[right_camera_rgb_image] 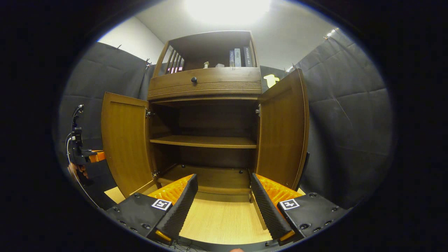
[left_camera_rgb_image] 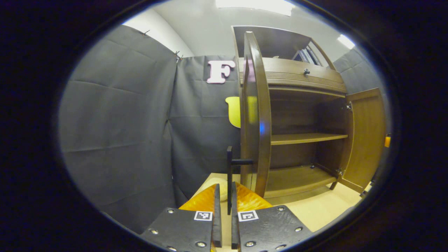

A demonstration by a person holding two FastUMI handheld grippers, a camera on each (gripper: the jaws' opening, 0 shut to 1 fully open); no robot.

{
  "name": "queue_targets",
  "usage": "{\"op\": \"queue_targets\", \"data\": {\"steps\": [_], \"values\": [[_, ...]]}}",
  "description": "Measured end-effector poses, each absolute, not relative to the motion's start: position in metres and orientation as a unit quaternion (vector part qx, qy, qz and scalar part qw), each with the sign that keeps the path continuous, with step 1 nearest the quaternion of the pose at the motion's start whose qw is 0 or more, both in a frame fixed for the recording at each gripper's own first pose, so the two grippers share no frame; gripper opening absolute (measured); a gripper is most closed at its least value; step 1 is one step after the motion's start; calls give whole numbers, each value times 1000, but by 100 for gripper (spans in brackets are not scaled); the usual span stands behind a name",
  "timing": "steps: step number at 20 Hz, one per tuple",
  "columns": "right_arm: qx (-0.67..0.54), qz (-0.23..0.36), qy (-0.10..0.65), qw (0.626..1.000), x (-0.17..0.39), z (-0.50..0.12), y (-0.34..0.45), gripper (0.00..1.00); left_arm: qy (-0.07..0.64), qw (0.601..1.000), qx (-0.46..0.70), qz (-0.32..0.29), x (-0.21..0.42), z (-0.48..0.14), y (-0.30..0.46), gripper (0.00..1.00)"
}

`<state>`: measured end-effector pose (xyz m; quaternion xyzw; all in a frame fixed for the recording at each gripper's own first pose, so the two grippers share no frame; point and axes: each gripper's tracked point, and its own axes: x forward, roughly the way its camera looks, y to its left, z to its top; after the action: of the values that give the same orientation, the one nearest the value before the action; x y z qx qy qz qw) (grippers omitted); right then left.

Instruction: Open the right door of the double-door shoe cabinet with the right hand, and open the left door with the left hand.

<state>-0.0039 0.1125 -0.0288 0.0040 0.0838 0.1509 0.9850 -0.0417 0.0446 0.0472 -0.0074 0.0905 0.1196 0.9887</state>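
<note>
left gripper (left_camera_rgb_image: pixel 224 210): fingers nearly together, clamped on the thin dark handle (left_camera_rgb_image: pixel 230 175) of the left door; handle bar runs upright between the two fingers, its short stub joining the door edge
left door (left_camera_rgb_image: pixel 257 115): swung wide, seen edge-on in the left gripper view; in the right gripper view it stands open at the cabinet's left side (right_camera_rgb_image: pixel 124 143), hinges at its inner edge
right gripper (right_camera_rgb_image: pixel 224 206): fingers spread wide, nothing between them, pointing at the open cabinet from in front, clear of both doors
right door (right_camera_rgb_image: pixel 283 129): open, angled out from the cabinet's right side; in the left gripper view it hangs open at the far side (left_camera_rgb_image: pixel 365 136)
cabinet (right_camera_rgb_image: pixel 206 85): both lower doors open, inside shows a middle shelf (right_camera_rgb_image: pixel 204 141) and a bottom board (right_camera_rgb_image: pixel 210 176), both bare
drawer (right_camera_rgb_image: pixel 204 82): above the doors, closed, round knob (right_camera_rgb_image: pixel 194 79) near its middle
top shelf: a few books (right_camera_rgb_image: pixel 239 57) standing at its right end, small items beside them too small to tell
floor (right_camera_rgb_image: pixel 220 220): light wood under the cabinet front
other rig: left gripper and the hand holding it (right_camera_rgb_image: pixel 82 159) visible at the outer edge of the left door in the right gripper view
</note>
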Motion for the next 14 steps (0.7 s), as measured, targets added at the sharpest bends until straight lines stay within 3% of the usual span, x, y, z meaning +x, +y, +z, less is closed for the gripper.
{"op": "queue_targets", "data": {"steps": [1,11,12,14], "values": [[6,149,82,985,-5,-27,112,93,88,988,-7,127,-42,48,48,14],[12,149,52,987,-15,-1,84,96,56,987,-8,150,-50,66,49,14],[11,148,49,988,-18,0,79,93,54,987,-5,149,-49,69,49,9],[12,146,46,988,-25,4,69,93,52,988,-6,147,-48,72,45,9]]}}
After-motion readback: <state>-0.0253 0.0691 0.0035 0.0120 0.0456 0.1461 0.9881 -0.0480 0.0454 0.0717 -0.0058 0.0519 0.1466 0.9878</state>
